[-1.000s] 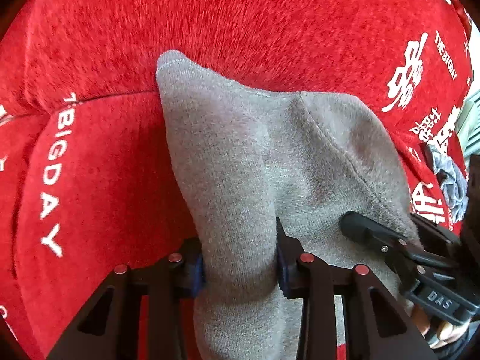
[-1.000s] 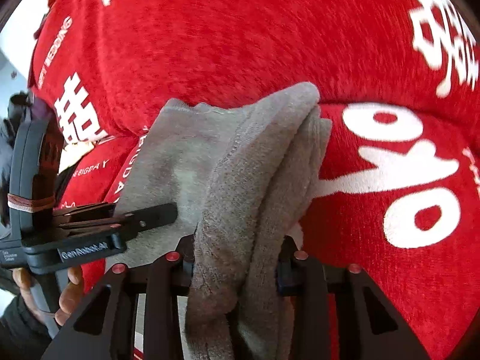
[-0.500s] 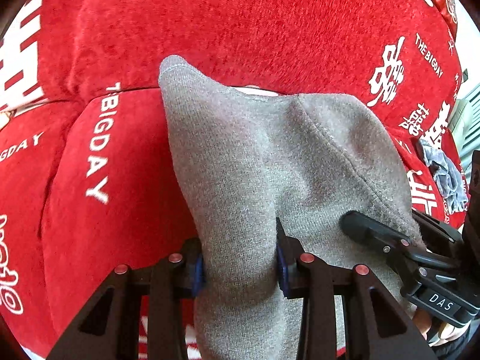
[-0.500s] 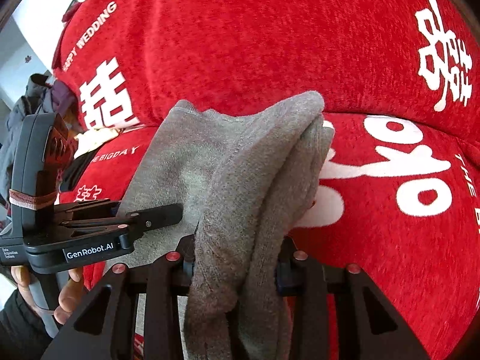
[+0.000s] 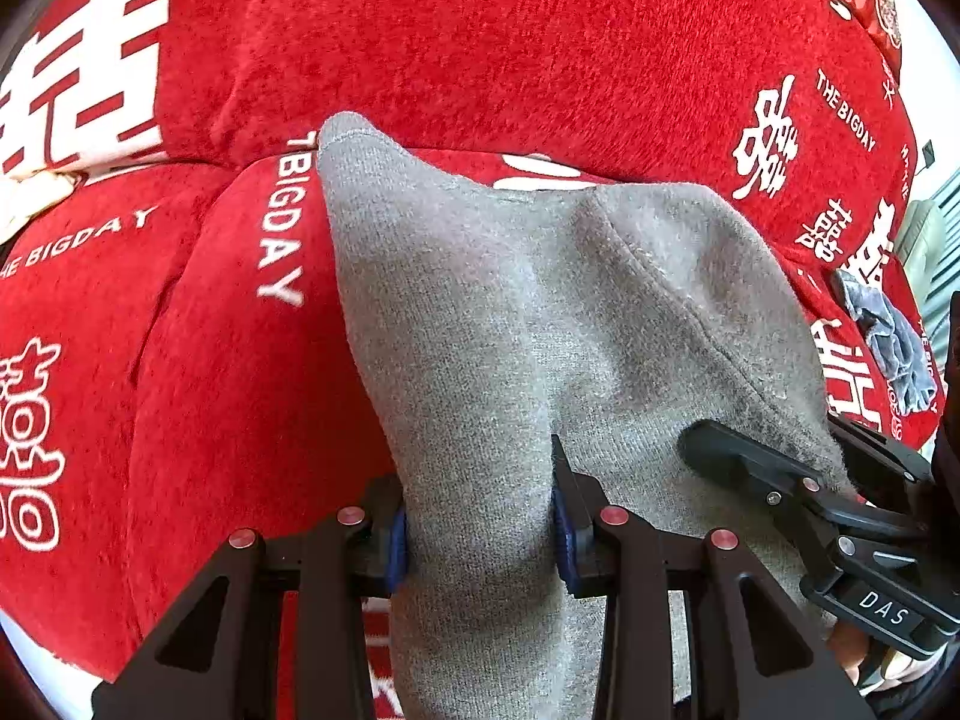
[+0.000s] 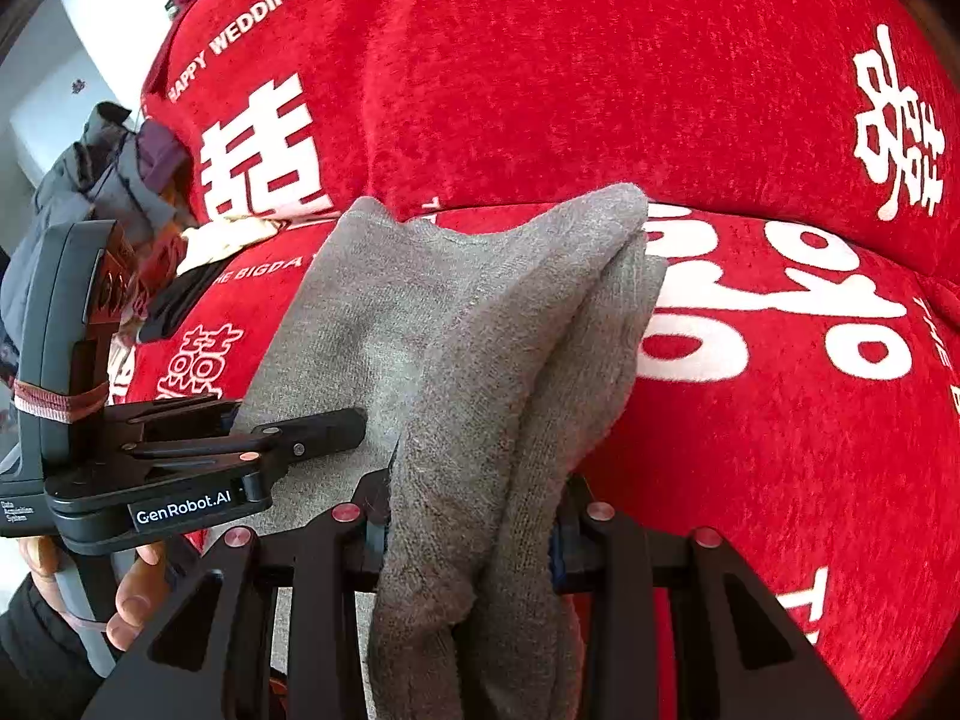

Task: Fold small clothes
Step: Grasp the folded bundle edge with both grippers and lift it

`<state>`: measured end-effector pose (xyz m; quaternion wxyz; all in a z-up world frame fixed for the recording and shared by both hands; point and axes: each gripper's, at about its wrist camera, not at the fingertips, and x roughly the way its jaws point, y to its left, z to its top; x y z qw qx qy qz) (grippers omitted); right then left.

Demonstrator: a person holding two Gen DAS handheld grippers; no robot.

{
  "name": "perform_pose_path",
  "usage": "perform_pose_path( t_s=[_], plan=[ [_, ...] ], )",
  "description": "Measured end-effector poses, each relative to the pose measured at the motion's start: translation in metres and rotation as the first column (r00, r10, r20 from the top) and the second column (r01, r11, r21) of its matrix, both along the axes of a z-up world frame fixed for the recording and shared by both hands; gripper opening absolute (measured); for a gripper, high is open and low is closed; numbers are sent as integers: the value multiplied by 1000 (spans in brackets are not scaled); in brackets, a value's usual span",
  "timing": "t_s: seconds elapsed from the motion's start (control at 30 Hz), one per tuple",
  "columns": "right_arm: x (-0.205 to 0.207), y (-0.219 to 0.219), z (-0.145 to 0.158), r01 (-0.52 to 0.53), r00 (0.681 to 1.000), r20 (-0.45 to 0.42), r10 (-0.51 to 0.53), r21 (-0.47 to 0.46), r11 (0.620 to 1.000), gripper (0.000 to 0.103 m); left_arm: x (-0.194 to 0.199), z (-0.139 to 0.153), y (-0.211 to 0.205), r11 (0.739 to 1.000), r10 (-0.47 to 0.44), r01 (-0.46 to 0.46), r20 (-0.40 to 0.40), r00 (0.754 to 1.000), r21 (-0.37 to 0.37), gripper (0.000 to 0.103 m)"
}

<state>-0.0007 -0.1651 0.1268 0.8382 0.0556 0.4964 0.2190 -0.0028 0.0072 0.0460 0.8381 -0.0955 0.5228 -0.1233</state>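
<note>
A grey knitted garment [image 5: 540,324] hangs folded between both grippers, lifted over a red sofa cover. My left gripper [image 5: 480,525] is shut on a thick bunch of its left edge, the blue pads pressing the cloth from both sides. My right gripper [image 6: 471,531] is shut on the doubled right edge of the same grey garment [image 6: 480,324]. In the left wrist view the right gripper [image 5: 840,516] shows at the lower right, clamped on the cloth. In the right wrist view the left gripper [image 6: 300,444] shows at the left, a hand [image 6: 129,600] holding its handle.
A red plush cover [image 5: 480,30] with white lettering and characters spreads over the sofa seat and backrest [image 6: 600,60]. A crumpled blue-grey cloth [image 5: 894,354] lies at the right. Dark and grey clothes [image 6: 102,168] are piled at the far left end.
Both grippers carried the grey garment sideways along the sofa, rising slightly; the cover's lettering slid across both views. The grips stayed the same.
</note>
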Motion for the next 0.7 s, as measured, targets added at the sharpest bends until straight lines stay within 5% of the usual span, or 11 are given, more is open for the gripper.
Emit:
perform_pose_path(
  t_s=[0.7],
  plan=[
    [-70,29,-14,-12,1000,-4,12,-24,1000,38,-69,-21,22,1000,-4,4,-4,1000,21,38]
  ],
)
